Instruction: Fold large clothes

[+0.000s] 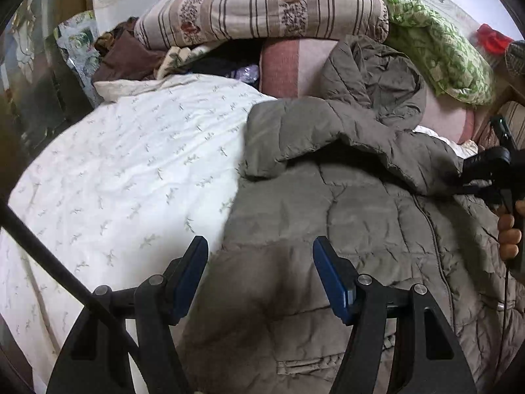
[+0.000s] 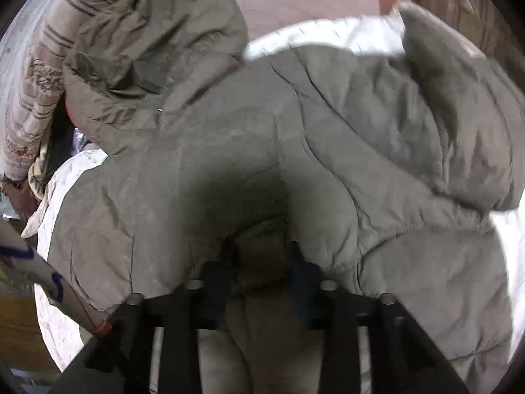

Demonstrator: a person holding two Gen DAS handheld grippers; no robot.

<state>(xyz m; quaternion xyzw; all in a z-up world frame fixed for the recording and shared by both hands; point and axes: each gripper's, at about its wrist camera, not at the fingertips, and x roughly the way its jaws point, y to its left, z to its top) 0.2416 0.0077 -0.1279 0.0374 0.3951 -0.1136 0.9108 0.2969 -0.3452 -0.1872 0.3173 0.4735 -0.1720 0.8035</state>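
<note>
A large olive-grey quilted coat (image 1: 344,216) lies spread on the bed, one sleeve (image 1: 295,131) folded across its body and the hood (image 1: 370,72) toward the pillows. My left gripper (image 1: 261,262) is open and empty, hovering over the coat's lower left part. The right gripper shows at the right edge of the left wrist view (image 1: 492,164), held by a hand. In the right wrist view the right gripper (image 2: 262,256) is shut on a bunched fold of the coat (image 2: 295,151), with the fabric draping over its fingertips.
A white bedspread with small leaf print (image 1: 131,170) covers the bed to the left of the coat. A striped floral pillow (image 1: 262,6), a green patterned quilt (image 1: 439,52) and a pink blanket (image 1: 295,65) are piled at the head.
</note>
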